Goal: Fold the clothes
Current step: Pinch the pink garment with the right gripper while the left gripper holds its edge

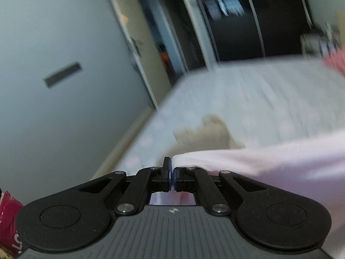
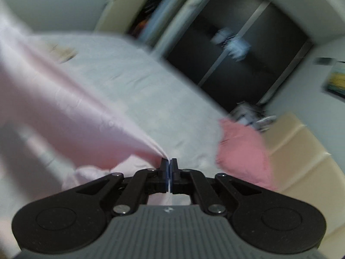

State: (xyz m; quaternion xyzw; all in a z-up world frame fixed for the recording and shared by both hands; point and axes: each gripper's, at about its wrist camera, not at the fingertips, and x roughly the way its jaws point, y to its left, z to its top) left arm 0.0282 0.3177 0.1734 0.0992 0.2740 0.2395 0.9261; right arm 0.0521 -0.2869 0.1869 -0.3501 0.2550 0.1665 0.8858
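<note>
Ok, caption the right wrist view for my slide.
Right gripper pinching a pale pink cotton garment above the white bed sheet.

The garment (image 1: 269,161) runs from between the jaws of the left gripper (image 1: 171,168) off to their right, above the bed (image 1: 248,99), which lies ahead. A second piece of cloth (image 1: 207,133) (too blurred to name) lies on the bed just beyond those jaws. From the right gripper (image 2: 169,164) the same garment (image 2: 64,103) stretches away left, and another garment (image 2: 243,151) lies on the bed to the right of its jaws, with the wardrobe (image 2: 226,49) behind.
</note>
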